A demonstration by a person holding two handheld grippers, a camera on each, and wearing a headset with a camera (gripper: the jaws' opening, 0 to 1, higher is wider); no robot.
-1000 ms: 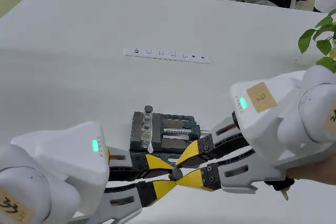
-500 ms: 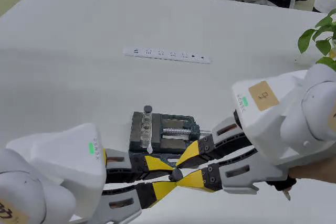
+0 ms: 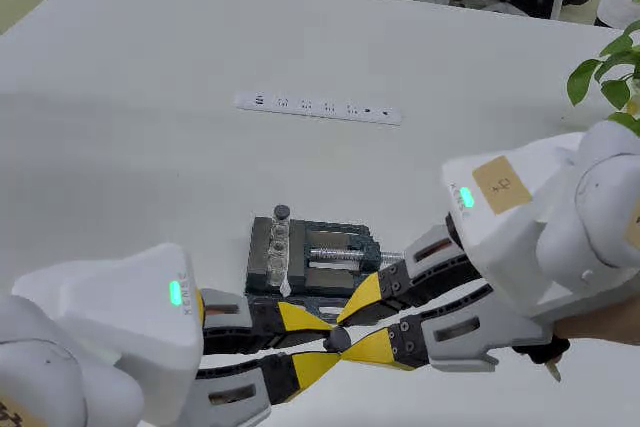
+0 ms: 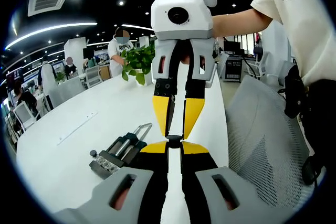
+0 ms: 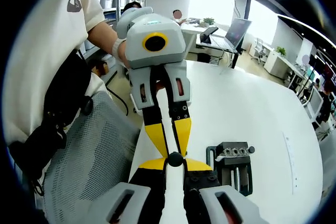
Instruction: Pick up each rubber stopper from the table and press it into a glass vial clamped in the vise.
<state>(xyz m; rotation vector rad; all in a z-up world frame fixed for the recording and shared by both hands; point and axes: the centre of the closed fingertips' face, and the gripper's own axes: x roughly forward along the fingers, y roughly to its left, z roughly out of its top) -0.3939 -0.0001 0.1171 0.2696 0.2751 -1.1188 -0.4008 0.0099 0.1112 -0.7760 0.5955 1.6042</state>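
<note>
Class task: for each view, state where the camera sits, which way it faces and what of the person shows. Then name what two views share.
Head view: on the headset, facing forward and down at the white table; a hand shows.
Left gripper view: on the left gripper, facing the right gripper; forearm and shirt show.
Right gripper view: on the right gripper, facing the left gripper; the other forearm and shirt show.
Shared: both gripper views show the small dark rubber stopper pinched between the grippers' tips.
</note>
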